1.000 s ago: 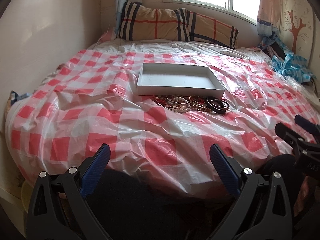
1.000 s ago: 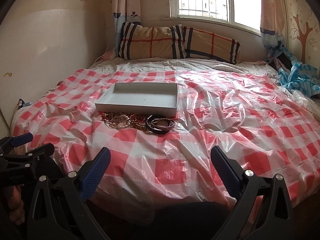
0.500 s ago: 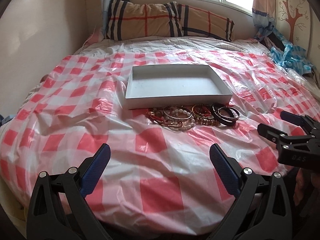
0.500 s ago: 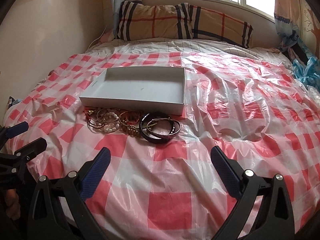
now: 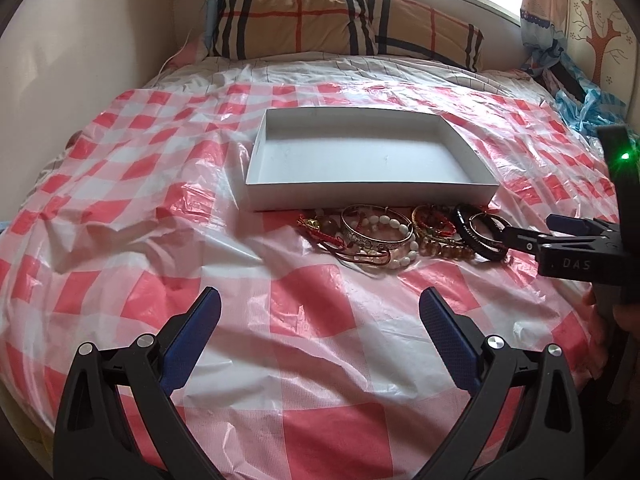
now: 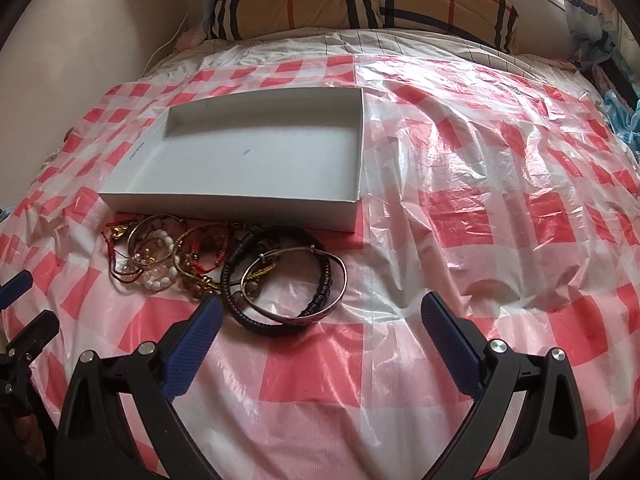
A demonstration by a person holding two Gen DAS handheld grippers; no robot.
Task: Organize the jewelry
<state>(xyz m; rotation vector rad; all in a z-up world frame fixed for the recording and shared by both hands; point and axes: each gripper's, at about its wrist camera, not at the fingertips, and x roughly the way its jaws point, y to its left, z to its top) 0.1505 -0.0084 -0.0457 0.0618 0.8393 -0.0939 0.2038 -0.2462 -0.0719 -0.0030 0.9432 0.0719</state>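
Observation:
A shallow white box (image 5: 416, 194) lies open and empty on the red-checked plastic sheet; it also shows in the right wrist view (image 6: 224, 204). A pile of bracelets (image 5: 396, 236) lies just in front of it, with a black braided bangle (image 6: 236, 280) and a silver bangle (image 6: 336, 292) at the right end. My left gripper (image 5: 320, 312) is open and empty, short of the pile. My right gripper (image 6: 320, 316) is open, its fingers either side of the black and silver bangles, and shows at the right of the left wrist view (image 5: 532, 236).
The sheet (image 5: 120, 200) is crinkled and covers a bed. Plaid pillows (image 5: 344, 20) lie against the far wall under a window. Blue cloth (image 5: 592, 108) is heaped at the far right. A wall runs along the left side.
Both grippers have moved forward over the bed toward the jewelry. The right one has reached the black and silver bangles. Both stay open.

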